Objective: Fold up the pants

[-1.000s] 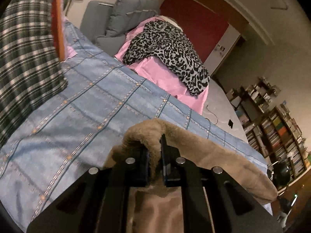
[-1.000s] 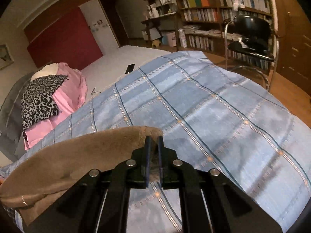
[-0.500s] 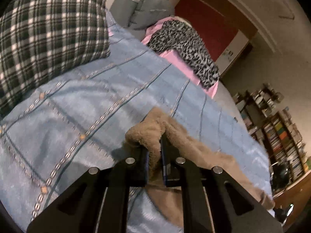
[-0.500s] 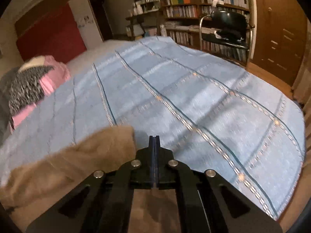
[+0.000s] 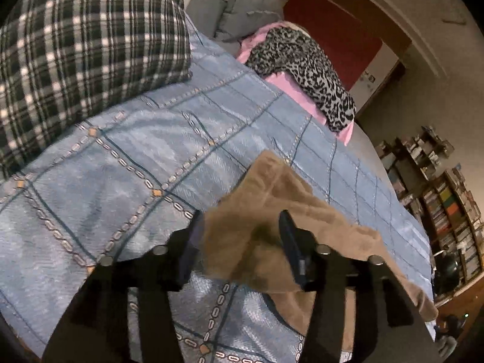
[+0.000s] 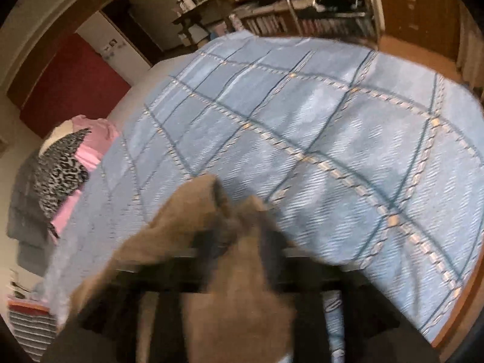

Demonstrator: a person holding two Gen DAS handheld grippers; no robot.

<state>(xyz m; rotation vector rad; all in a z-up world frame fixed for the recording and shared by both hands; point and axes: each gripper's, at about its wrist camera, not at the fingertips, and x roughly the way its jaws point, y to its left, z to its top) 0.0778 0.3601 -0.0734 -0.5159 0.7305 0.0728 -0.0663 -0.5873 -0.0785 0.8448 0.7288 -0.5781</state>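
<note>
Pants [image 5: 290,211], tan and fuzzy, lie bunched between both grippers' just-opened, parted fingers [image 5: 289,236].

Left gripper [image 5: 242,236]: angled downward, jaws just opened, standing apart; tan pants [image 5: 305,211] lie loose between them
Right gripper [image 6: 242,239]: angled downward, blurred, jaws just opened; same cloth between, unclamped

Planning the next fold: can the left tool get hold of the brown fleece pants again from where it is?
Probably yes: the left tool, jaws just opened, straddles the brown fleece pants; nothing blocks it.
</note>
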